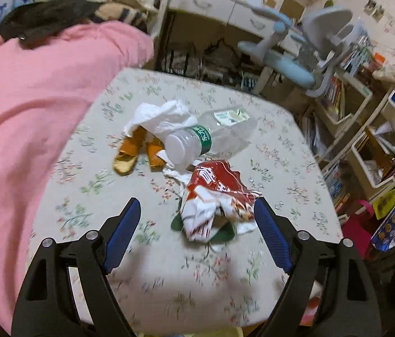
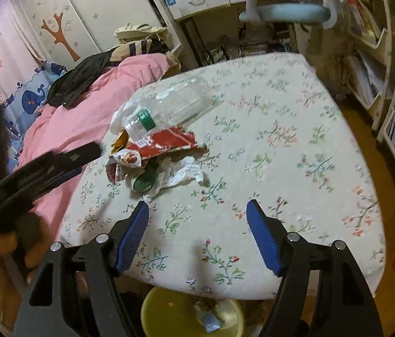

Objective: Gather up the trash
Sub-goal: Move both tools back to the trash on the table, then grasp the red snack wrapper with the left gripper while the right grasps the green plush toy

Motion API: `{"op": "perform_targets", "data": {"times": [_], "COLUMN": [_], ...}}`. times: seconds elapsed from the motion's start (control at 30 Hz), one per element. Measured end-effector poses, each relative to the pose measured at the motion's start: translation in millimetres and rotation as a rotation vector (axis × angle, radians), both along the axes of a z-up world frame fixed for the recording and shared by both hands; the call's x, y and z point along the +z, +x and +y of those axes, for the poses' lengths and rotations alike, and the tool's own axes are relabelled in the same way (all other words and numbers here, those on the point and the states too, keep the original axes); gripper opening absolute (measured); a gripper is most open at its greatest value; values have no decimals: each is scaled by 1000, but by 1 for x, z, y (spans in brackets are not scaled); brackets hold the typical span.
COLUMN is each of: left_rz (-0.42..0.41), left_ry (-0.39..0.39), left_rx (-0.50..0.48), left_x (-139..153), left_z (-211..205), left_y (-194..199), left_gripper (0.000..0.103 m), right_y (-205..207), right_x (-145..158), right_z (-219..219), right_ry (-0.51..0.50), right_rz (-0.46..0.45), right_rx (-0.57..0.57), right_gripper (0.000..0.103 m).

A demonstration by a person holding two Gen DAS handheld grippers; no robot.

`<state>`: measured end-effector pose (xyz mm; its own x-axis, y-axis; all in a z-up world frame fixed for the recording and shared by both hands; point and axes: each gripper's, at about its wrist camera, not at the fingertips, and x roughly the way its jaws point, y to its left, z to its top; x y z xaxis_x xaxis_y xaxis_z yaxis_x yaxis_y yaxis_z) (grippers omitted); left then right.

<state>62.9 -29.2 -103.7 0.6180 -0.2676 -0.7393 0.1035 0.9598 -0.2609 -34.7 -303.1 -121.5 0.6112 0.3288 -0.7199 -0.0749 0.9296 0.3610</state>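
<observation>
A pile of trash lies on the floral-cloth table (image 1: 220, 278) (image 2: 281, 146): a clear plastic bottle (image 1: 200, 137) (image 2: 169, 106) on its side, a crumpled red-and-white snack wrapper (image 1: 214, 196) (image 2: 155, 148), white tissue (image 1: 161, 118) (image 2: 183, 172), orange peel (image 1: 130, 151) and a green scrap (image 2: 144, 181). My left gripper (image 1: 197, 207) is open, its blue fingertips on either side of the wrapper's near end, just above it. My right gripper (image 2: 197, 207) is open and empty over bare cloth, to the right of the pile. The left tool (image 2: 29, 174) shows blurred in the right wrist view.
A yellow bin (image 2: 192, 311) with some trash in it stands below the table's near edge. A pink quilt (image 1: 29, 106) lies on a bed to the left. A blue-grey chair (image 1: 295, 56), a desk and bookshelves (image 2: 394, 129) stand behind and to the right.
</observation>
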Motion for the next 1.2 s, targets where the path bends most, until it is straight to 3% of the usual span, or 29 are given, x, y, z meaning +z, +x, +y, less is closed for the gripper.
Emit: {"op": "perform_targets", "data": {"times": [0.17,0.23,0.3,0.47,0.8,1.03,1.2], "left_rz": [78,110,152,130,-40,-82,-87], "left_ry": [53,65,70,10,-90,-83,-100], "left_rx": [-3,-15,-47,-72,-50,40,121], "left_x": [-25,-35,-44,-35,23,37,38], "left_z": [-16,-22,-28,-23,12,46,79], "left_y": [34,45,53,52,17,-3,-6], "left_gripper": [79,69,35,22,19,20,20], "right_y": [5,7,8,11,11,34,57], "right_x": [-1,-1,-2,-3,-2,7,-11], "right_z": [2,2,5,11,32,85,109], "right_ry": [20,30,30,23,-50,-180,-251], "right_rz": [9,15,22,27,2,-88,-55], "right_rx": [9,7,13,27,90,247,319], "right_gripper": [70,70,70,70,70,70,63]}}
